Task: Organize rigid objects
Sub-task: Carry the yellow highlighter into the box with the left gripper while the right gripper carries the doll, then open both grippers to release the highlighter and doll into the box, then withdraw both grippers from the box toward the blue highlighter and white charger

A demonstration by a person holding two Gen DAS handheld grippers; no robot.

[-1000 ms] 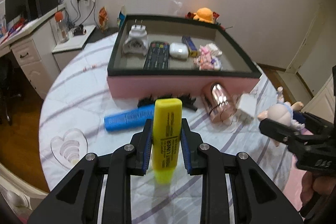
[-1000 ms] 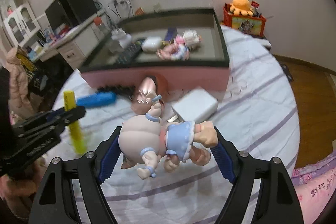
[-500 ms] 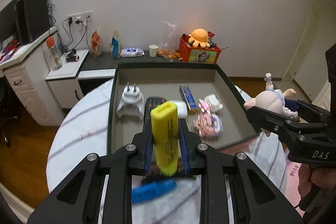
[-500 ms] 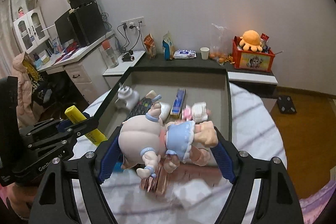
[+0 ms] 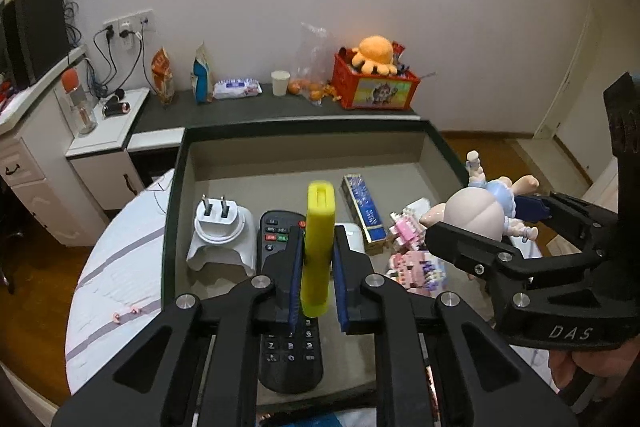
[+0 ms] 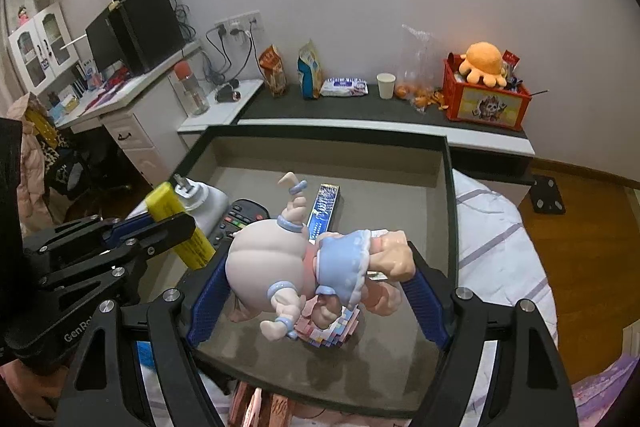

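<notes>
My left gripper [image 5: 317, 279] is shut on a yellow highlighter [image 5: 319, 227], held upright above the black remote [image 5: 288, 339] inside the dark-rimmed tray [image 5: 304, 127]. My right gripper [image 6: 316, 291] is shut on a doll [image 6: 304, 263] with a pale head and blue dress, hanging over the tray's right half above a pink block toy [image 6: 332, 331]. In the left wrist view the doll [image 5: 480, 215] and right gripper [image 5: 492, 227] hover at the right. The highlighter [image 6: 180, 227] shows at the left in the right wrist view.
The tray also holds a white plug adapter [image 5: 222, 235], a blue box [image 5: 362, 211] and a pink block toy [image 5: 412, 255]. It sits on a striped tablecloth [image 5: 116, 275]. Behind are a dark shelf [image 5: 256, 107], a red crate with an orange plush [image 5: 376, 75] and a white desk [image 6: 132, 115].
Both grippers carried their objects forward from above the tablecloth to over the tray. The blue item, copper can and white box on the cloth dropped out of view below.
</notes>
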